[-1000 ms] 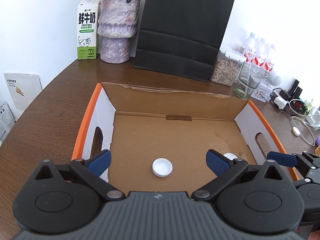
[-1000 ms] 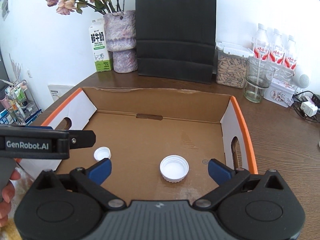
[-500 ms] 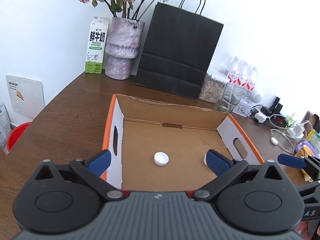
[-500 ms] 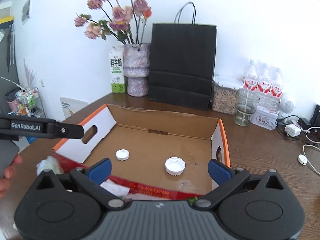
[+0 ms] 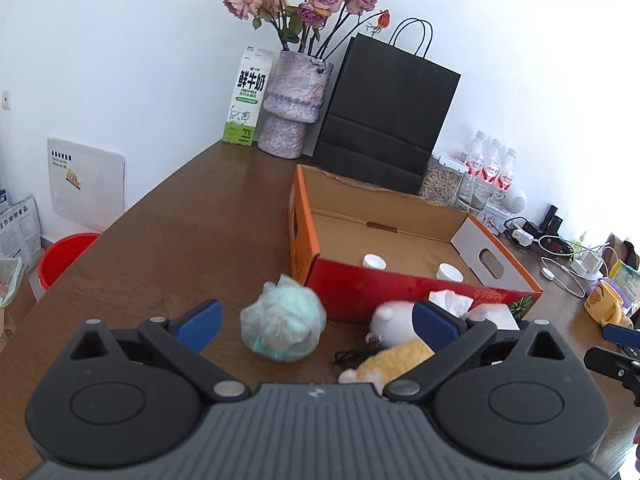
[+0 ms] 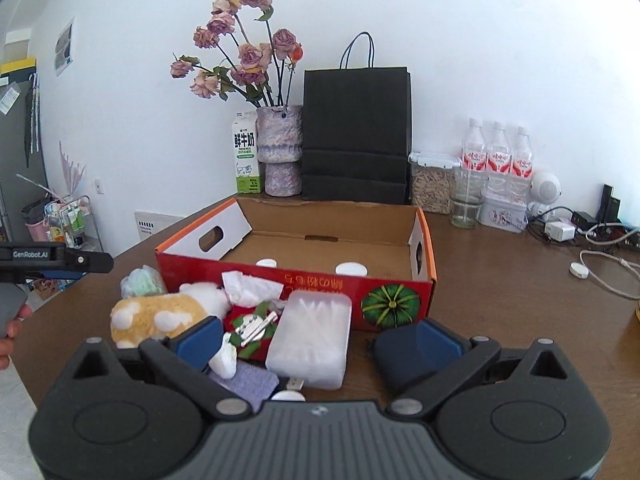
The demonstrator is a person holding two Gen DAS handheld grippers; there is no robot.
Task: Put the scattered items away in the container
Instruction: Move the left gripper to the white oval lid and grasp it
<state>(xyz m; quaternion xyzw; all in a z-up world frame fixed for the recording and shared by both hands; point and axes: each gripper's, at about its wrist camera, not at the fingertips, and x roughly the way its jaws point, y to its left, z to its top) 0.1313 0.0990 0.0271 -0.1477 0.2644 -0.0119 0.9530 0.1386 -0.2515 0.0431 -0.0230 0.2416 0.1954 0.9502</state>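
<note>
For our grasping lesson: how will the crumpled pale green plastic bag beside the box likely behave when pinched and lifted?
The crumpled bag looks thin and wrinkled, so it will probably squash between the fingers. It is likely light, and might slip or unfold when lifted over the box wall.

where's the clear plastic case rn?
Right wrist view, centre: the clear plastic case lies on the table against the cardboard box front wall, between the open right gripper fingers.
</note>
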